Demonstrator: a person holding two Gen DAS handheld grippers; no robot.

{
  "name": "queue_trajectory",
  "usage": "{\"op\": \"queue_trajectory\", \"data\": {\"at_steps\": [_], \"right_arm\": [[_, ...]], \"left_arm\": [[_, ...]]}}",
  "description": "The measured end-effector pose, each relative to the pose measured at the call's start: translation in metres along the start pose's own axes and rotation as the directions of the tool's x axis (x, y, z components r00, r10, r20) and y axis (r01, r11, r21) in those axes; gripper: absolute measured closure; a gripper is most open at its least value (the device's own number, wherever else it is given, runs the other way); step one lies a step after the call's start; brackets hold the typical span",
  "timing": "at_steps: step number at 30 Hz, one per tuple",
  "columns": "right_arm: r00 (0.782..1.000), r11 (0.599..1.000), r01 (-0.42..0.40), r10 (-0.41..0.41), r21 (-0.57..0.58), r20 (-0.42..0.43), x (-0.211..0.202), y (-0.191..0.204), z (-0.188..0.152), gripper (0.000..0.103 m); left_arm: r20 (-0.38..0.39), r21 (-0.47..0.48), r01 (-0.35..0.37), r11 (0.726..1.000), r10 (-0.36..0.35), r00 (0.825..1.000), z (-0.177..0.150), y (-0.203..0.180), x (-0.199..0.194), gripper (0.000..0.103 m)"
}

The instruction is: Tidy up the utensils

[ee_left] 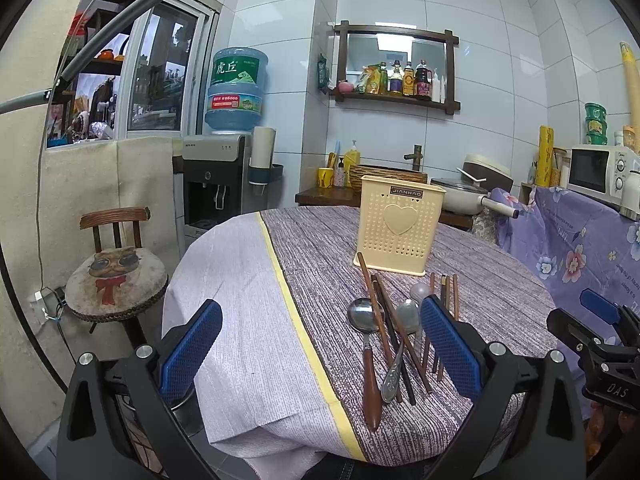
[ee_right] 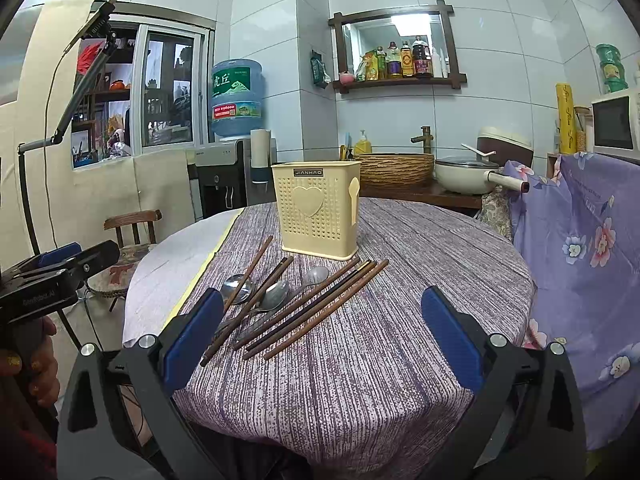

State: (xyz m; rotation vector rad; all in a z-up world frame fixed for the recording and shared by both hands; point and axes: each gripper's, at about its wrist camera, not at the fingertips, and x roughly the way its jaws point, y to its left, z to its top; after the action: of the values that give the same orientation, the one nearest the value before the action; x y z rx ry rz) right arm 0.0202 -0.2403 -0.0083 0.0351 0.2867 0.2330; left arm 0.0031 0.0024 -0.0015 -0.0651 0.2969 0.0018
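Hovering at the near edge of the bench, both sets of tongs hang with their blue pads spread wide and nothing between them: the left tongs (ee_left: pixel 322 344) and the right tongs (ee_right: pixel 323 334) are apart and holding nothing. Nothing has gone into the holder (ee_right: pixel 316 210) yet as far as the rim shows, so this reads as the opening step, choosing the first piece to lift. The cream holder stands upright toward the far side of the bench (ee_right: pixel 400 360), and the utensils lie in a loose fan on the striped cloth between it and the near edge. The chopsticks (ee_right: pixel 320 308) run side by side in a tight row, nearly touching one another, while more chopsticks cross over the spoons (ee_right: pixel 276 294) beside them. One spoon with a brown handle (ee_left: pixel 370 360) lies nearest the yellow stripe, clear of the others along most of its handle, though a chopstick crosses its bowl. The next move, by my reckoning, calls for one pair of tongs to drop low and close on a single handle, square across it. The crossed pile is the risk: a grab there could drag neighbours along, so an outer piece looks the easier start.
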Motion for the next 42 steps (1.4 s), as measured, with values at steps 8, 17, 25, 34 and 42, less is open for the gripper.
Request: {"op": "queue_trajectory", "data": {"at_steps": [8,17,25,34,42], "right_arm": [[1.0,1.0,0.0,0.0,0.003,-0.004,0.0007,0.0011,-0.0019,0.005],[1.0,1.0,0.0,0.0,0.005,-0.005,0.0014,0.0012,-0.0032,0.005],[1.0,1.0,0.0,0.0,0.004,-0.005,0.0013,0.0011,-0.0029,0.005],[1.0,1.0,0.0,0.0,0.005,-0.007,0.0013,0.0008,-0.0028,0.005],[1.0,1.0,0.0,0.0,0.007,-0.009,0.0024,0.0007,-0.0023,0.005]], "left_arm": [[-0.001,0.001,0.0,1.0,0.0,1.0,0.0001,-0.0003,0.0001,0.005],[-0.003,0.002,-0.001,1.0,0.001,1.0,0.0006,-0.001,0.0,0.005],[-0.003,0.004,-0.001,1.0,0.001,1.0,0.0007,-0.0014,0.0,0.005],[-0.007,0.004,0.0,1.0,0.0,1.0,-0.0009,-0.0025,0.001,0.005],[-0.013,0.004,0.0,1.0,0.0,1.0,-0.003,-0.0036,0.0037,0.005]]}}
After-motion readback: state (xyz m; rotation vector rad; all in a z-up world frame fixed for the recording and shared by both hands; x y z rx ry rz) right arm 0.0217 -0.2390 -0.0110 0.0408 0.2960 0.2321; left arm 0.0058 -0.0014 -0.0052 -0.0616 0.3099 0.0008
